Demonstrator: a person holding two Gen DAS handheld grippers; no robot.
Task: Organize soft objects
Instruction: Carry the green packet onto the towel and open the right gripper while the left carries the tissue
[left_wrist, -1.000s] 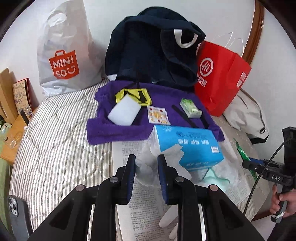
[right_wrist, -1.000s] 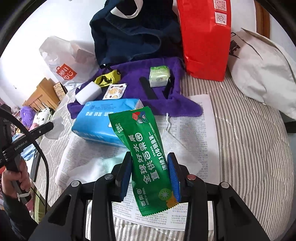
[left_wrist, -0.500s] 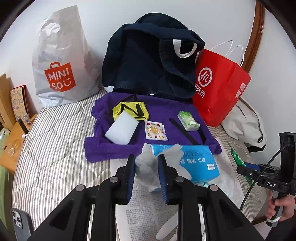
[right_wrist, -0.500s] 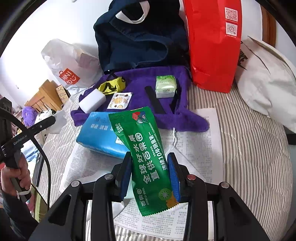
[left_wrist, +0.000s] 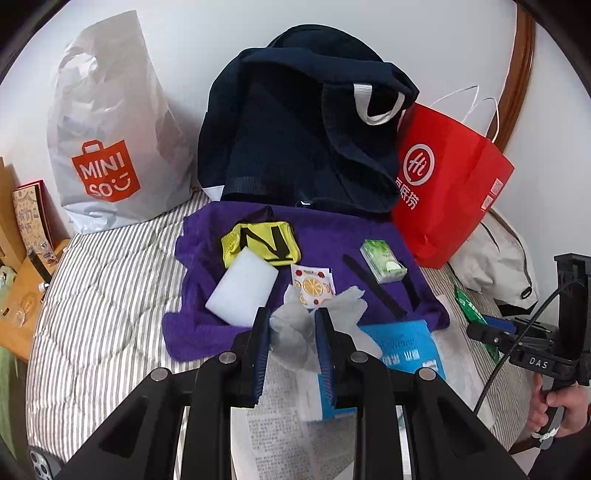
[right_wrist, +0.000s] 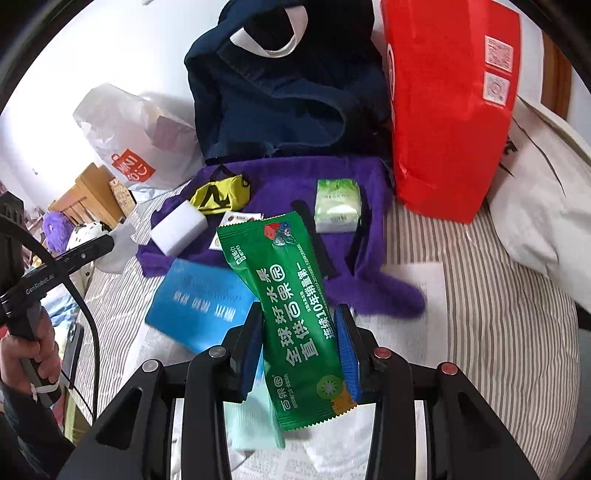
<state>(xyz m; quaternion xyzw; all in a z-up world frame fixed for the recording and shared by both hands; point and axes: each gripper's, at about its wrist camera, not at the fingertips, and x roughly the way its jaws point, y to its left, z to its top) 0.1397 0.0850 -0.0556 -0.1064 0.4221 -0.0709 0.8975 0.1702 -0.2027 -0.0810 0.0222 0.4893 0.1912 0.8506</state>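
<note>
1. Left gripper (left_wrist: 291, 334): clamping a crumpled white glove (left_wrist: 295, 332) between the blue pads, glove fingers fanning out toward 1 o'clock, held above the near edge of the purple towel (left_wrist: 332, 236).
2. Right gripper (right_wrist: 301, 343): pinching a green packet (right_wrist: 291, 314) across its width, top end leaning toward 11 o'clock, bottom end hanging below the pads.
3. Lying on the towel, left wrist view: white sponge (left_wrist: 242, 291) at 10 o'clock from the glove, yellow pouch (left_wrist: 258, 242) touching the sponge's far corner, lemon sachet (left_wrist: 312, 286) at 12 o'clock, green tissue pack (left_wrist: 382, 260) at 2 o'clock, black strap (left_wrist: 373, 291) just beside the tissue pack.
4. Sitting on newspaper (left_wrist: 273, 435) at 4 o'clock from the glove: blue tissue box (left_wrist: 406, 347), touching the towel's near edge.
5. Standing behind the towel: navy bag (left_wrist: 295, 140) at 12 o'clock, red paper bag (left_wrist: 450, 184) at 2 o'clock, white plastic bag (left_wrist: 110, 147) at 10 o'clock.
6. Lying under everything: striped bedding (left_wrist: 92, 295).
7. Lying under the right gripper: pale green cloth (right_wrist: 255, 417), partly hidden.
</note>
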